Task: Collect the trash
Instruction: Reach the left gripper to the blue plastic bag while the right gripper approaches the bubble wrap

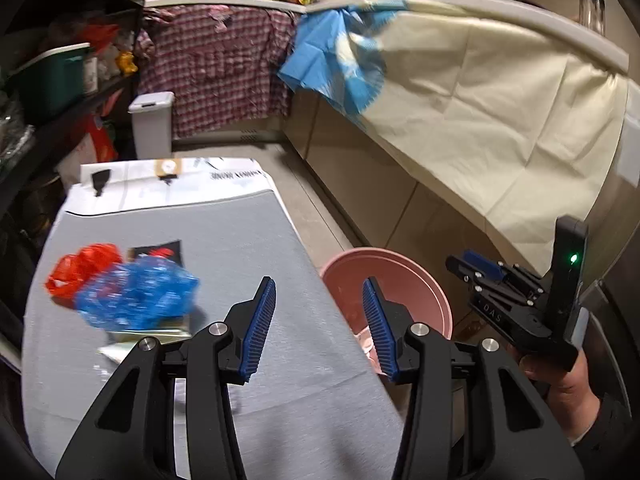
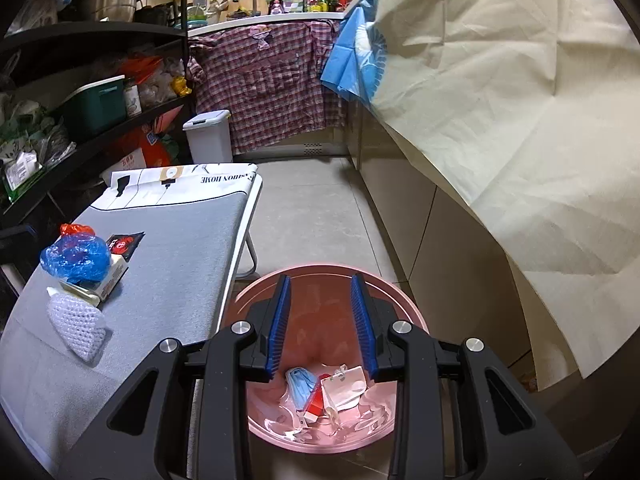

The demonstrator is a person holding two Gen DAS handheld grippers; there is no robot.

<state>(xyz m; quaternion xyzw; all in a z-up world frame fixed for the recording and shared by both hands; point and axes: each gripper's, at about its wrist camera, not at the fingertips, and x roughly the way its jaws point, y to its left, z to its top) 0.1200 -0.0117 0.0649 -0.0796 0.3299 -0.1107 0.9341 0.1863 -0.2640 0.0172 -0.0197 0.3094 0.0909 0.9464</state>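
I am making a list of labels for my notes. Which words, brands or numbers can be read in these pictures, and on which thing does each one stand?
"FASHION HOME": white printed end of the ironing board cover.
"DAS": black body of the right gripper.
Black packet on the board: red print, too blurred.
Boxes under the blue bag: too small.
Carton in the pink bin: unreadable.

One pink bin (image 2: 404, 312), two plastic bags (image 2: 76, 258) (blue, red).
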